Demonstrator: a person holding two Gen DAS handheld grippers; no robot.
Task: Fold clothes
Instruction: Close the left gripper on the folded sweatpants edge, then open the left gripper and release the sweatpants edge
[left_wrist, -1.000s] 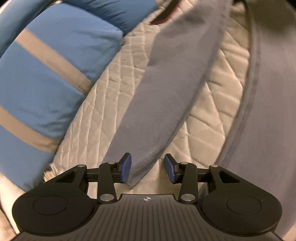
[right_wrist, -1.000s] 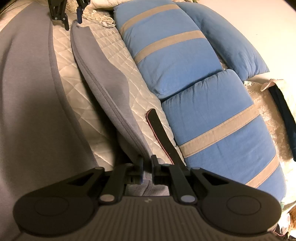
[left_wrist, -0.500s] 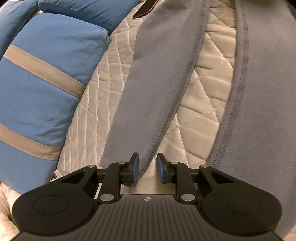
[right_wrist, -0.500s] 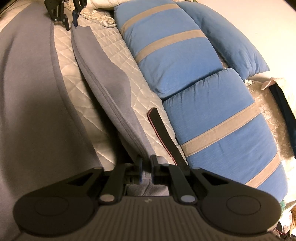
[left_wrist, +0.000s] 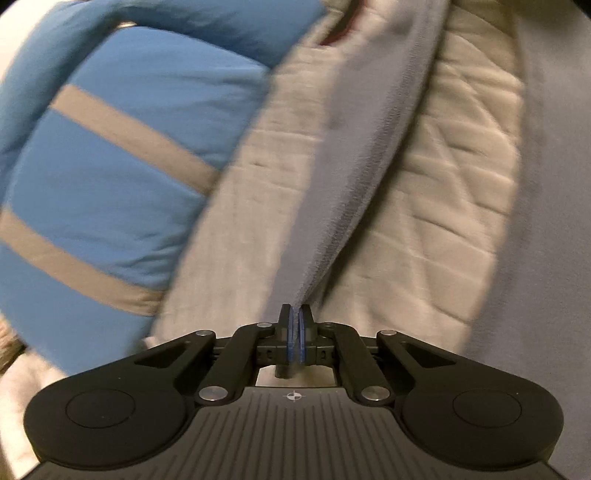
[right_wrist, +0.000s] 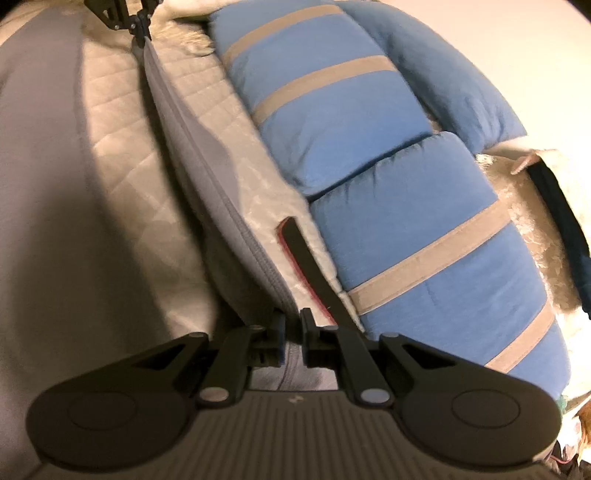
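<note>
Left gripper (left_wrist: 295, 314) just clamped onto near tip of grey sleeve (left_wrist: 354, 177); pads were apart, straddling it, a second ago. Right gripper (right_wrist: 291, 325) grips far end. Sleeve taut over quilted bed (left_wrist: 443, 192), running toward 12 o'clock. Ready to fold.

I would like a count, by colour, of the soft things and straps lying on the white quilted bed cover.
Blue cushions with beige stripes: 3
Grey garment, one piece as far as can be told: 1
Dark strap with a red edge: 1
Total: 5
</note>
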